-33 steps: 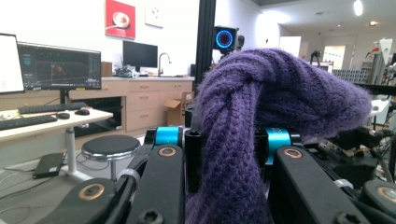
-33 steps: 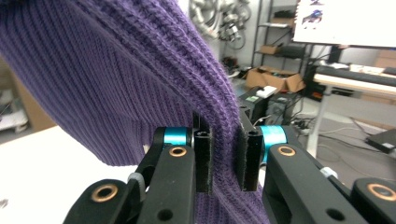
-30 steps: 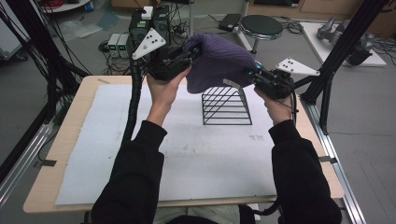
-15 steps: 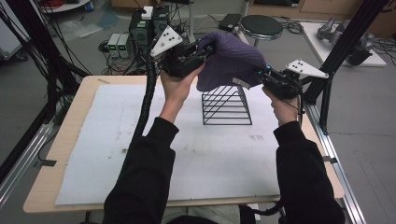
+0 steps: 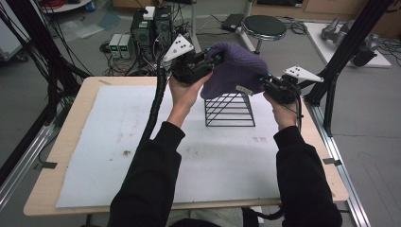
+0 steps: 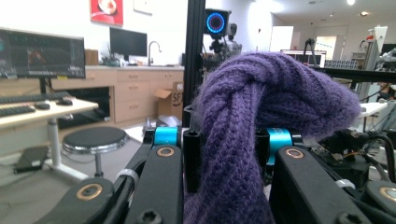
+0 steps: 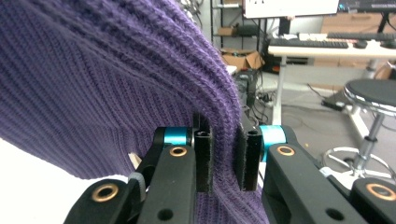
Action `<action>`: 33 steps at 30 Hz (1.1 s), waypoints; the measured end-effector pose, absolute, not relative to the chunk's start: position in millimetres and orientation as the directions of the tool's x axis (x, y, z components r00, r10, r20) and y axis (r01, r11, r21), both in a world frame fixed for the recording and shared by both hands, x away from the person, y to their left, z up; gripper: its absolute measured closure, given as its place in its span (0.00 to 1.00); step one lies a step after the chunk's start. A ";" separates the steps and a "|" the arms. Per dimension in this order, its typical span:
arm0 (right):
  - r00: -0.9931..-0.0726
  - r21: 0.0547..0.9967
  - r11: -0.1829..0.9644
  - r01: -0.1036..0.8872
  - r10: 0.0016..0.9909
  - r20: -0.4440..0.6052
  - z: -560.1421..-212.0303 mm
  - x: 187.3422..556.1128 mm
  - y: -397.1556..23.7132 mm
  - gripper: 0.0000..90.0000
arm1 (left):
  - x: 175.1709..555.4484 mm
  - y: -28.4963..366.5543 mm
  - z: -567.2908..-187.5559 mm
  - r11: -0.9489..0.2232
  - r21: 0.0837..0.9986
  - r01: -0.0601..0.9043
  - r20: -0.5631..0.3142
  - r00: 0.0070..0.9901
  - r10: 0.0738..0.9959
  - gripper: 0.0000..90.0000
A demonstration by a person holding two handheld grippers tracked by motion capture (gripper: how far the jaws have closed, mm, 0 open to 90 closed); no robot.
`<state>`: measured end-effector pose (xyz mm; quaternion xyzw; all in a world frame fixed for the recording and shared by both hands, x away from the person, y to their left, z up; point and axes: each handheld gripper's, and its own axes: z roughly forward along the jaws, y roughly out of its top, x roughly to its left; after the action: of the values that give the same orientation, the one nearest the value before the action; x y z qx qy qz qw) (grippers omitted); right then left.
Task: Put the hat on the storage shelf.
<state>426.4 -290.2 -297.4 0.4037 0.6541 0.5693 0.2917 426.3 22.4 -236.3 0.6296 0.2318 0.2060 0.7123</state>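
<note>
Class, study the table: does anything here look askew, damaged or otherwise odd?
Nothing stands out. The purple knit hat is held above the black wire rack, gripped by the left gripper and right gripper; the rack stands upright on the white mat.

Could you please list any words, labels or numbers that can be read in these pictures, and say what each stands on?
"SF": partial print on the brown cardboard box by the wooden cabinets; the rest is hidden.
Red wall poster: no text can be made out.
Dark computer monitor: screen content too blurred to read.
Small pale tag on the purple knitted hat: too small to read.
</note>
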 end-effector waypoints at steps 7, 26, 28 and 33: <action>-0.483 0.969 0.033 0.246 0.871 0.093 -316.7 425.4 -296.5 0.90 | 427.9 13.0 -252.2 0.107 0.993 0.051 -0.103 0.815 0.571 0.83; -0.394 0.925 0.020 0.381 0.908 0.142 -374.3 425.3 -299.8 0.90 | 440.2 -2.1 -305.0 0.049 0.984 0.170 -0.166 0.797 0.580 0.82; -0.383 0.920 0.014 0.393 0.911 0.150 -381.2 426.0 -299.9 0.90 | 441.6 -3.0 -310.8 0.039 0.982 0.183 -0.171 0.794 0.584 0.82; -0.363 0.902 0.064 0.427 0.926 0.106 -387.8 427.7 -297.0 0.89 | 443.3 -2.1 -327.8 0.054 0.978 0.204 -0.197 0.788 0.584 0.81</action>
<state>427.7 -297.0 -387.8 0.4979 0.6792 0.4692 0.2658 443.3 -2.1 -327.8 0.6726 0.2928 0.1432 0.6644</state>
